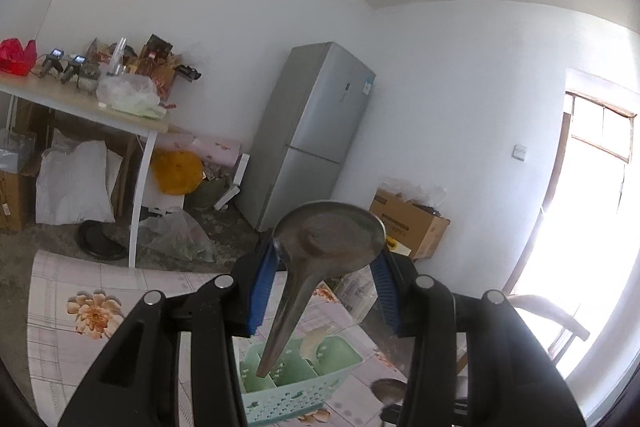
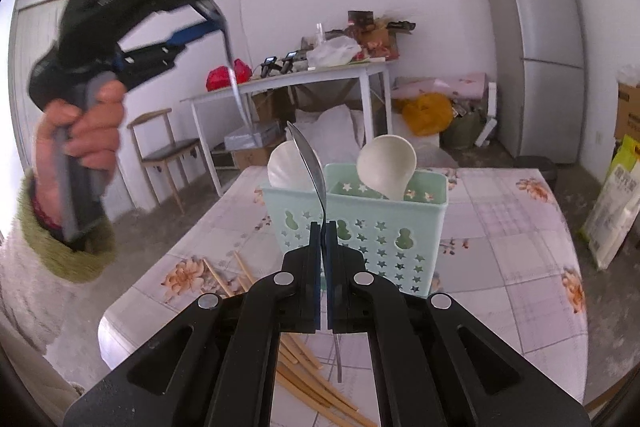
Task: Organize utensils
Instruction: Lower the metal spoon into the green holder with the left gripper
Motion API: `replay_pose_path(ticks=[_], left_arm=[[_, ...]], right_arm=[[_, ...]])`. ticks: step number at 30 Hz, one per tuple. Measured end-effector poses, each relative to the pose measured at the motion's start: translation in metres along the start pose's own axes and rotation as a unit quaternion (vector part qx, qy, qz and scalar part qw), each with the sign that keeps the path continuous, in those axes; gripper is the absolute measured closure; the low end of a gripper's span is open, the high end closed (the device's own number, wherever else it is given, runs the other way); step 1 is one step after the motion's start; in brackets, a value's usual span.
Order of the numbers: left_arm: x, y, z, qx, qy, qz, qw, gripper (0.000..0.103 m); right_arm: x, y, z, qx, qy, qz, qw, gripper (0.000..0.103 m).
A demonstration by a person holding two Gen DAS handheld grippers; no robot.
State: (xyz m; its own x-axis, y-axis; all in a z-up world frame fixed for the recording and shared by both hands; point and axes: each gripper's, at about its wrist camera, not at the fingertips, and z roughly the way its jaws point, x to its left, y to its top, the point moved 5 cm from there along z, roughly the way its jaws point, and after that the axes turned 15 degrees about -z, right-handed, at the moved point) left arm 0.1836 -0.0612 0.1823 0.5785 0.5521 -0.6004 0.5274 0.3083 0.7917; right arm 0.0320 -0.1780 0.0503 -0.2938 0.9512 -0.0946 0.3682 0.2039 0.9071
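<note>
A: Left tongs (image 1: 326, 255), status?

B: Part open; the blue pads (image 1: 260, 291) press both edges of a metal spoon (image 1: 328, 235) at its bowl; handle hangs down toward the green caddy (image 1: 296, 395) below; its tip is over a left compartment, contact cannot be determined.

A: Confirmed from the other side?

B: Yes; the right wrist view shows those tongs raised at upper left, gripped by a hand (image 2: 84, 131) in a cream sleeve with a green cuff (image 2: 68, 255); the spoon dangles from the pads, clear of the surface (image 2: 500, 247); image blurred there.

A: Right tongs (image 2: 324, 227)?

B: Fully closed on a second spoon (image 2: 310, 163); pinched at the neck, bowl upward and edge-on, handle passing down under the tongs.

A: Caddy?

B: Upright on the floral cloth, mid-surface, just beyond the right tongs; perforated with stars and gourds; two white ladles (image 2: 386, 163) stand in it, bowls up, one left, one right.

A: Anything loose?

B: Chopsticks (image 2: 304, 379) scattered on the near edge of the surface, beneath the right tongs; another spoon bowl (image 1: 388, 389) shows low in the left wrist view, beside the caddy.

A: Surroundings?

B: Fridge (image 2: 536, 47) against the far wall; cluttered white table (image 2: 296, 79); wooden chair (image 2: 164, 155) beside it.
</note>
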Motion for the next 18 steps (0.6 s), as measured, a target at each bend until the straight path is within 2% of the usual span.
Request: replay_pose_path(ticks=[7, 18], left_arm=[[0.023, -0.019, 0.044, 0.020, 0.022, -0.013, 0.9995, 0.059], [0.050, -0.045, 0.077, 0.037, 0.060, -0.003, 0.9975, 0.059]], right_arm=[[-0.014, -0.005, -0.002, -0.003, 0.001, 0.019, 1.000, 0.103], [-0.023, -0.011, -0.002, -0.004, 0.003, 0.039, 0.999, 0.103]])
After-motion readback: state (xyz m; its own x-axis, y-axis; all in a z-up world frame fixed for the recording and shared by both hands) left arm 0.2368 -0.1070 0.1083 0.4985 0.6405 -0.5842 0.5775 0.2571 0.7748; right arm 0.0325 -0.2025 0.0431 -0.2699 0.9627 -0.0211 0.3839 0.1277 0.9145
